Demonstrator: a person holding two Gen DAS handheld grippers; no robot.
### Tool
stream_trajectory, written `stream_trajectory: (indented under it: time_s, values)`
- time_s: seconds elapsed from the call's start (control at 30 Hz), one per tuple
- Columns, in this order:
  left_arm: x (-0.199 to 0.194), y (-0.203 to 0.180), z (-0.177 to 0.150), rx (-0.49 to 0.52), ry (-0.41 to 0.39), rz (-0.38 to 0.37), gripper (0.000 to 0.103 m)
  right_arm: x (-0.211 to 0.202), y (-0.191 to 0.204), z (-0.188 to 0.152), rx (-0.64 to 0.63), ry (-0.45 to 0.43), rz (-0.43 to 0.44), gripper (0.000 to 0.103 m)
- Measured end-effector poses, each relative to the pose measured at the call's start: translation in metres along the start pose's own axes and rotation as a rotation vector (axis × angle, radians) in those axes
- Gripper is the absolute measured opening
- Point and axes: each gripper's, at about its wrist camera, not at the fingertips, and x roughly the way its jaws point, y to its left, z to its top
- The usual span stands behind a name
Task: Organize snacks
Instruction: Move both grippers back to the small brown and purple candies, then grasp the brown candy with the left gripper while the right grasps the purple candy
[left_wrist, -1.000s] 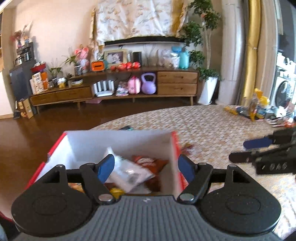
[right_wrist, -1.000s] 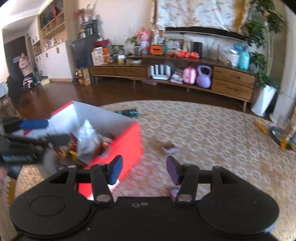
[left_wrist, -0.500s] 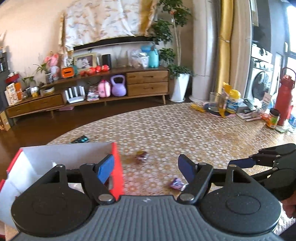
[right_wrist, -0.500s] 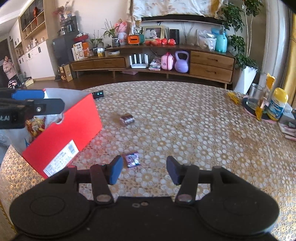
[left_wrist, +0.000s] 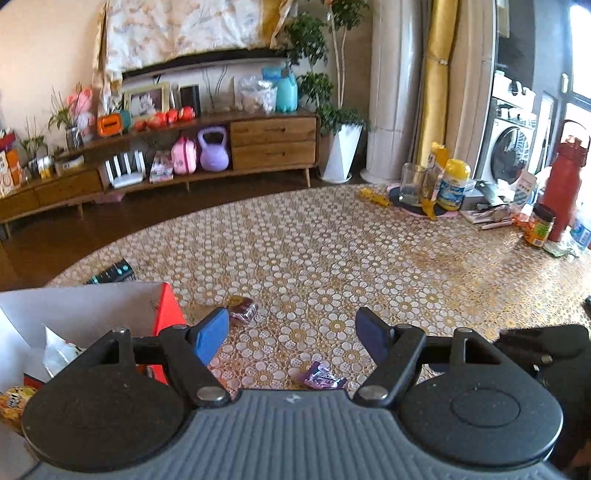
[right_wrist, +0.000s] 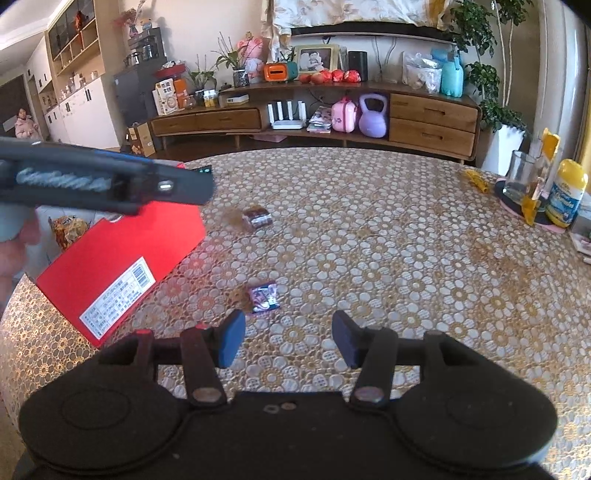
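Two wrist fisheyes, angled down over the table (left_wrist: 332, 240), both sharing red box (right_wrist: 122, 254), sideboard (right_wrist: 432, 122)

red box (right_wrist: 110, 258): open, snacks inside | purple candy (right_wrist: 263, 296), dark candy (right_wrist: 257, 217): loose on table

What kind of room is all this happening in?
Most likely a home living and dining room: a long wooden sideboard with a framed photo, a patterned dining table and a washing machine off to one side.
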Motion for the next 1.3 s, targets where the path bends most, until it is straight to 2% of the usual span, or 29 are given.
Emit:
stream_trajectory:
  time_s: [0.33, 0.6, 0.7, 0.9, 1.03, 1.1, 1.3]
  values:
    - [0.064, 0.016, 0.014, -0.027, 0.099, -0.015, 0.075, 0.017, 0.008, -0.001, -0.016, -0.008, 0.030, 0.052]
    - [0.107, 0.022, 0.020, 0.040, 0.153, 0.008, 0.075, 0.037, 0.008, 0.007, 0.005, -0.008, 0.041, 0.050]
    - [0.125, 0.021, 0.021, 0.054, 0.202, 0.013, 0.075, 0.046, 0.009, 0.010, 0.009, -0.004, 0.045, 0.050]
    - [0.154, 0.028, 0.020, 0.050, 0.264, 0.028, 0.064, 0.065, 0.013, 0.013, -0.008, 0.019, 0.043, 0.048]
    - [0.161, 0.029, 0.020, 0.071, 0.268, 0.043, 0.060, 0.076, 0.016, 0.013, -0.011, 0.038, 0.040, 0.048]
    - [0.162, 0.031, 0.020, 0.076, 0.268, 0.058, 0.052, 0.081, 0.018, 0.012, -0.013, 0.048, 0.040, 0.047]
    - [0.164, 0.029, 0.017, 0.148, 0.265, 0.077, 0.049, 0.094, 0.021, 0.013, -0.017, 0.070, 0.029, 0.046]
